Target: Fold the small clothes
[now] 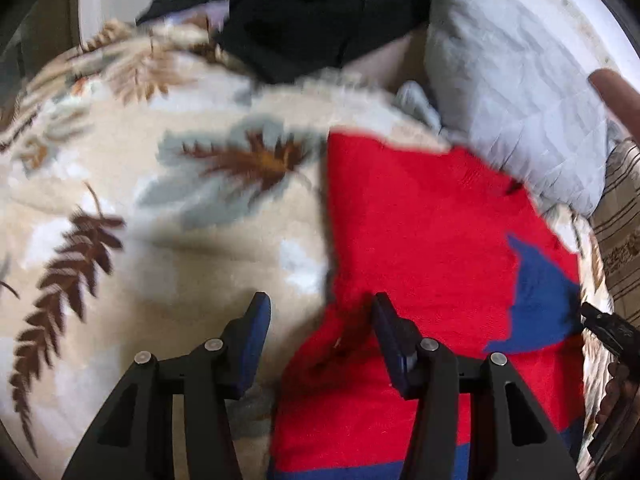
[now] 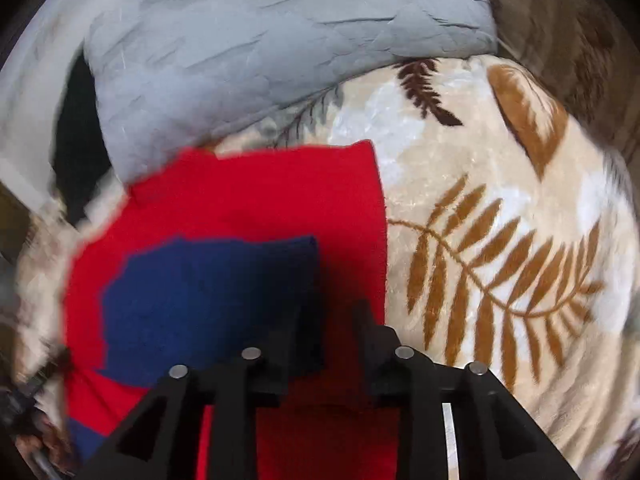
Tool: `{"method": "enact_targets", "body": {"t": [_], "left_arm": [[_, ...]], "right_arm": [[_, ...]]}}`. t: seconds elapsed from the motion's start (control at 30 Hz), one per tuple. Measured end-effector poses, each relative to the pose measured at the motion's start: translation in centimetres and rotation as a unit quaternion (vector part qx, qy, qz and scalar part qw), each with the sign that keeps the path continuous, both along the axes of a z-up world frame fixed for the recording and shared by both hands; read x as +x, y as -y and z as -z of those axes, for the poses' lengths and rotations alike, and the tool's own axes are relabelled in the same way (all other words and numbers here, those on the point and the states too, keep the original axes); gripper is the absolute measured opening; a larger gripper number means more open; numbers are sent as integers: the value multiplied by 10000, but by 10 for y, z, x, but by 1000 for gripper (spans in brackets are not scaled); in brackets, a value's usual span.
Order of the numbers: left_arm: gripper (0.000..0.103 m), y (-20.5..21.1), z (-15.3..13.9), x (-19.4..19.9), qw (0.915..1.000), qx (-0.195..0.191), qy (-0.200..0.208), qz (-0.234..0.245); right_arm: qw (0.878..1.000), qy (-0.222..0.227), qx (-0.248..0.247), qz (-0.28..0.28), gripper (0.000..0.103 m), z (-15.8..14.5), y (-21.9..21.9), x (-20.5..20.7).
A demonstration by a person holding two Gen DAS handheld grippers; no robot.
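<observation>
A red knitted garment (image 1: 420,232) with a blue patch (image 1: 540,300) lies flat on a cream blanket with a leaf print (image 1: 160,240). My left gripper (image 1: 320,320) hovers low over the garment's left edge. Its jaws stand apart, one finger over the blanket and the other over the red cloth, and nothing is pinched. In the right wrist view the same red garment (image 2: 260,196) and blue patch (image 2: 208,292) fill the lower left. My right gripper (image 2: 334,316) is low over the garment's right side, beside the blue patch. A gap with red cloth shows between its shadowed fingers.
A grey quilted pillow (image 1: 520,100) (image 2: 260,48) lies just beyond the garment. Black clothing (image 1: 312,20) is piled at the far side. A striped fabric (image 1: 620,220) lies at the right edge, with a person's fingertip (image 1: 612,88) above it. The leaf blanket (image 2: 500,200) spreads to the right.
</observation>
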State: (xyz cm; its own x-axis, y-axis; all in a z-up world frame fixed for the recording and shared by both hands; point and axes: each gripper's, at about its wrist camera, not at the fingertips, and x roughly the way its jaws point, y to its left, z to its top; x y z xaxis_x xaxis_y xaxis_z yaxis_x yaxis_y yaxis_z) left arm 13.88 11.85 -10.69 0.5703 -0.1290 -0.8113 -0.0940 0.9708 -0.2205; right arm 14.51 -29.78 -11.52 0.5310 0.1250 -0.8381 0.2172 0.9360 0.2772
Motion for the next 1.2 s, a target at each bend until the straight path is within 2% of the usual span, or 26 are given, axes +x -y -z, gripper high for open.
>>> {"method": "enact_targets", "body": {"t": [0.07,0.17,0.23,0.3,0.33,0.37,0.43,0.47,0.5,0.57,0.77,0.93,1.0,1.1,1.2], "left_arm": [[53,4,-13,-1,9996,53,279,41],[54,14,-22,4,9986,-78,476,208],[56,24,-17,11,9985,-41,429,349],[56,32,2,23,9992,141,127,352],[57,33,14,29,9990,354,-177,215],[59,28,26,34,9987,295,-408,68],[59,23,18,29,9993,184,-325,0],[59,22,12,26,9992,213,-327,-2],[59,19,5,20,9997,209,-150,33],[59,14,-2,11,9993,368,-59,53],[61,-28,-14,-65,9995,-233,-68,222],[62,-50,-3,-150,9955,-783,-371,382],[62,-54,3,-182,9932,-984,-492,377],[62,-51,12,-217,9887,-1277,-699,362],[62,-42,13,-241,9874,-1338,-740,415]], "right_arm": [[9994,304,-8,150,99,-14,6,-8],[9933,958,640,-44,99,-43,1,-16],[9821,1224,1327,-542,99,-54,-11,-13],[9693,1238,1890,-968,99,-50,-24,-4],[9675,1104,2020,-1049,99,-37,-26,4],[9724,782,1998,-921,98,-16,-23,15],[9780,56,2067,-256,93,24,-3,25],[9701,314,2405,-80,89,23,9,16],[9679,454,2469,-94,90,17,11,11],[9708,757,2263,-262,91,-2,12,-6],[9747,844,2047,-309,91,-17,31,-81],[9707,456,2319,-440,91,-5,49,-174],[9645,361,2592,-341,91,2,55,-212],[9615,255,2721,-297,91,10,53,-246],[9556,99,2921,-375,89,19,44,-265]]}}
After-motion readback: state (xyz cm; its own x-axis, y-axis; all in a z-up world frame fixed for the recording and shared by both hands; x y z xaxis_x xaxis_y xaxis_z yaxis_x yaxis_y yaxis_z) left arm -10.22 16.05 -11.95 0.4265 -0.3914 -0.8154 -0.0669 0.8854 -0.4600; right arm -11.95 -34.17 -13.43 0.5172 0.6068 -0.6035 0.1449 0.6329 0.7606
